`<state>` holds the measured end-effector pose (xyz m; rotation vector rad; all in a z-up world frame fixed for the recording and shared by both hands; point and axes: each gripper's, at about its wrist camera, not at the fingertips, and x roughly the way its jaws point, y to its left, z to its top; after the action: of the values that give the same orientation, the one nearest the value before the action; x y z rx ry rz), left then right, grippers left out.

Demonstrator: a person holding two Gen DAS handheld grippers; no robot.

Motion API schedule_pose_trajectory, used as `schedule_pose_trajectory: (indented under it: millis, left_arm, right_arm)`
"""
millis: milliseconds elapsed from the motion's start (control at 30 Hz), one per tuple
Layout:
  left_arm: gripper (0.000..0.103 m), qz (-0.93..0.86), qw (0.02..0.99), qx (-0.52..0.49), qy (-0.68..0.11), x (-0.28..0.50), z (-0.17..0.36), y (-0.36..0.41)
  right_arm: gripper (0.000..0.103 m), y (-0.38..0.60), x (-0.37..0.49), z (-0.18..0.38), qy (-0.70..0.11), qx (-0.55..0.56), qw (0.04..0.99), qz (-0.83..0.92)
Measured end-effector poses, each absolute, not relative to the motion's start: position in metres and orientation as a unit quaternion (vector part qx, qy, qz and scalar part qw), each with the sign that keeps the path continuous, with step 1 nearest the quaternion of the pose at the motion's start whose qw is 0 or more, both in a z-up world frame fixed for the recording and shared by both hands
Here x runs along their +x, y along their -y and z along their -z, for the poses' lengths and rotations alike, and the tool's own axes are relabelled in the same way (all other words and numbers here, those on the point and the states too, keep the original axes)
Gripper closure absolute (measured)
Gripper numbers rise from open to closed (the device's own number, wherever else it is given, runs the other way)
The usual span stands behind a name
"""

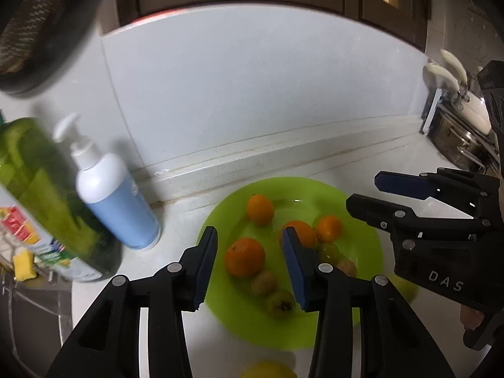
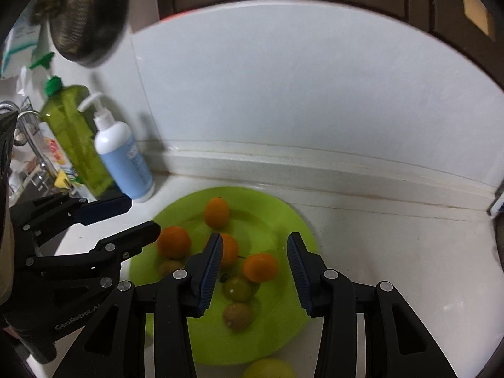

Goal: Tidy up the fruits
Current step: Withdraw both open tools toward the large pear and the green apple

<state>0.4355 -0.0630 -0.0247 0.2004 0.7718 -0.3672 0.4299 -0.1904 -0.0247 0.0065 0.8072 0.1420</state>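
A lime-green plate (image 1: 362,239) lies on the pale desk (image 1: 387,157), close to the low ledge at the foot of the far wall. On it are four orange fruits and several smaller greenish-brown ones. In the left wrist view the largest orange (image 1: 244,256) sits toward the near left of the plate, another orange (image 1: 260,208) lies at the far side, and two more (image 1: 329,228) are bunched near the middle. The small green fruits (image 1: 264,282) trail toward the near edge, one of them (image 1: 279,304) marked with dark spots. A yellow fruit (image 1: 267,370) rests on the desk just off the plate's near rim (only its top shows).

The left claw (image 1: 249,266) hangs above the plate with its jaws spread apart and nothing between the blue pads; the largest orange appears in the gap but below it, untouched. The right claw (image 2: 255,269) is likewise released, wide and empty, poised over the middle of the plate with an orange (image 2: 260,267) and a green fruit (image 2: 238,288) visible between its fingers. Each claw shows in the other's camera, and they stand side by side and apart.

To the left, against the wall, a white and blue pump bottle (image 1: 118,198) stands beside a green detergent bottle (image 1: 41,189); a yellow sponge (image 1: 22,264) lies further left. At the far right are cream-handled utensils (image 1: 453,72)
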Motion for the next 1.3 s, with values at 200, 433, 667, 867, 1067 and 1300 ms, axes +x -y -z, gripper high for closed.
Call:
schedule_pose_trajectory:
  millis: [200,433,667,867,1067,1300]
  left_arm:
    - [0.052,0.166,0.917,0.077,-0.354,0.402,0.005,0.05]
    - [0.043,0.143,0.928,0.079,-0.335,0.365,-0.008,0.038]
    - [0.032,0.126,0.935,0.076,-0.323,0.33,-0.012,0.031]
    - [0.022,0.11,0.936,0.077,-0.325,0.307,-0.006,0.027]
    - [0.019,0.102,0.932,0.073,-0.34,0.295,0.009,0.024]
    - [0.017,0.089,0.93,0.075,-0.349,0.288,0.031,0.02]
  right_arm:
    - [0.053,0.187,0.395,0.002,-0.362,0.01,0.93,-0.062]
    - [0.046,0.182,0.359,-0.015,-0.338,0.005,0.94,-0.049]
    - [0.046,0.18,0.329,-0.015,-0.333,0.007,0.942,-0.037]
    - [0.045,0.182,0.307,-0.011,-0.33,0.003,0.943,-0.025]
    - [0.039,0.183,0.291,0.0,-0.339,0.001,0.941,-0.014]
    - [0.039,0.188,0.285,0.02,-0.359,0.011,0.933,-0.001]
